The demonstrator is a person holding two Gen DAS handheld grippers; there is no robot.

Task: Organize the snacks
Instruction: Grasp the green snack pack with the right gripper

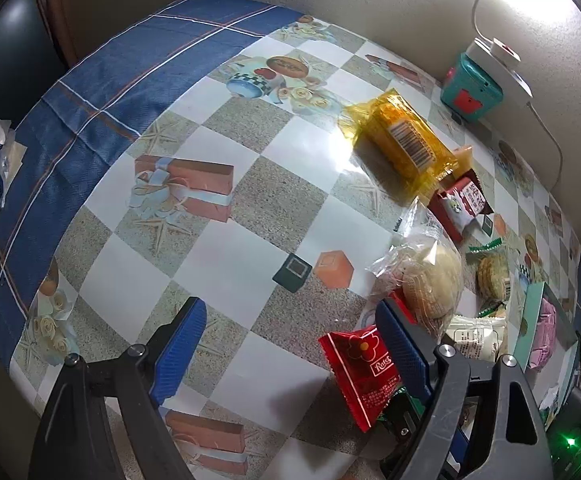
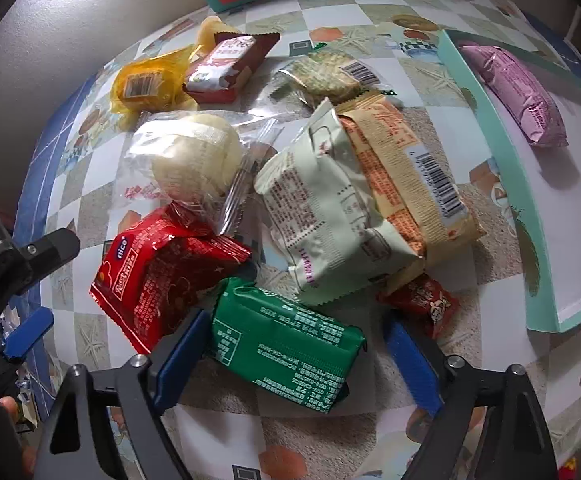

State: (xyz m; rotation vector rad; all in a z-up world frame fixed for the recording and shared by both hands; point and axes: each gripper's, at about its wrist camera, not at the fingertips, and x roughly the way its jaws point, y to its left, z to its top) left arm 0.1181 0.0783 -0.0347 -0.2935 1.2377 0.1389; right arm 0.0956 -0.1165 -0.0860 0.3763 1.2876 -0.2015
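Several wrapped snacks lie heaped on the checkered tablecloth (image 2: 102, 208). My right gripper (image 2: 294, 328) points down over a green packet (image 2: 286, 344); it stands open, the packet lies between its blue pads, and the right pad (image 2: 410, 364) is clear of it. A red packet (image 2: 158, 268), a pale packet (image 2: 330, 208) and a beige one (image 2: 410, 168) lie just beyond. A pink packet (image 2: 514, 96) rests in the teal box lid (image 2: 490, 120). My left gripper (image 1: 290, 312) is open over bare cloth, with the red packet (image 1: 362, 372) beside its right finger.
A yellow packet (image 1: 402, 140), a maroon packet (image 1: 462, 204), a bagged bun (image 1: 430, 280) and bagged crackers (image 1: 492, 276) lie toward the wall. A teal tin (image 1: 470, 88) and a white power strip (image 1: 498, 52) stand against it. Blue cloth (image 1: 110, 100) covers the table's left side.
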